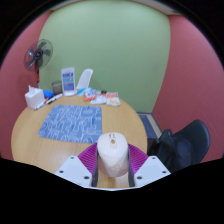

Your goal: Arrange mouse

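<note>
A round wooden counter (35, 140) filled the foreground before a green and red wall (120, 50). A blue patterned mat (70, 123) lay on the counter at about 11 o'clock from the tongs (113, 172). A black office chair (185, 145) stood at 2 o'clock, off the counter's edge, and a fan (38, 55) rose beyond the counter at 10 o'clock. Small items (75, 90) clustered along the far rim. The pale mouse (113, 157) sat clamped between both pads (90, 160), raised above the counter.
</note>
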